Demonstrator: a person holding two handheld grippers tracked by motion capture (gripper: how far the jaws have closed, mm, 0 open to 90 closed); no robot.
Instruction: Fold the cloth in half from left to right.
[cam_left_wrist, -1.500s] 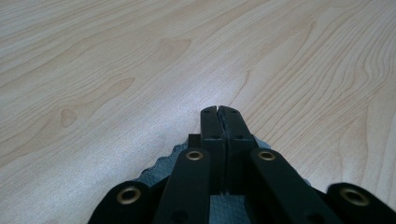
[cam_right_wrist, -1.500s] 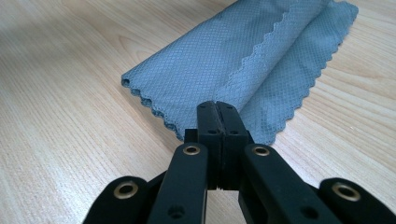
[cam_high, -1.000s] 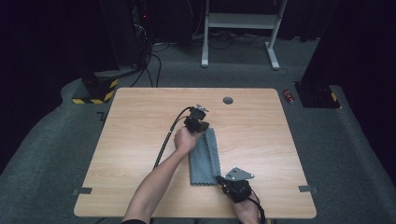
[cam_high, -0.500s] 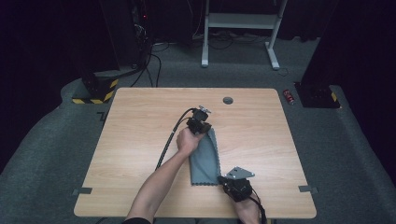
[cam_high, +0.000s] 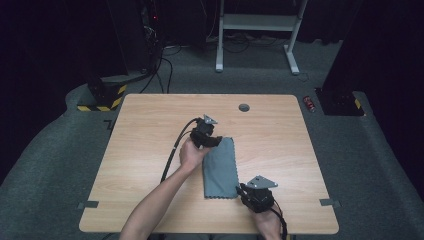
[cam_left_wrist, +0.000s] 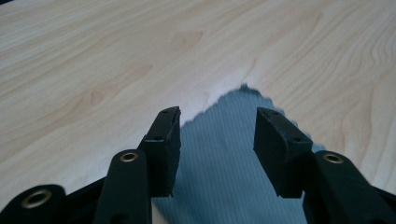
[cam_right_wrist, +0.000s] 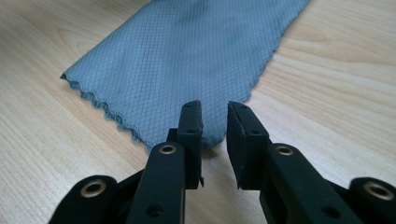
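The grey cloth (cam_high: 220, 167) is seen flat on the table (cam_high: 140, 150), released: the left gripper (cam_left_wrist: 217, 135) has just been opened over its far corner, the right gripper (cam_right_wrist: 215, 128) slightly parted at its near corner.

The left black two-jaw tool (cam_high: 214, 141) carries a grey three-cornered plate (cam_high: 210, 119) on top, and a thick black cable (cam_high: 173, 150) trails back from its body. The right black tool (cam_high: 241, 189) bears a like grey plate (cam_high: 261, 182) and a thinner black cable (cam_high: 280, 222) behind it. Each jaw is a flat black arm with brass-ringed pivot holes (cam_right_wrist: 166, 149), small dark screws and a blocky black pad (cam_left_wrist: 163, 140). Both forearms are bare, with no sleeves
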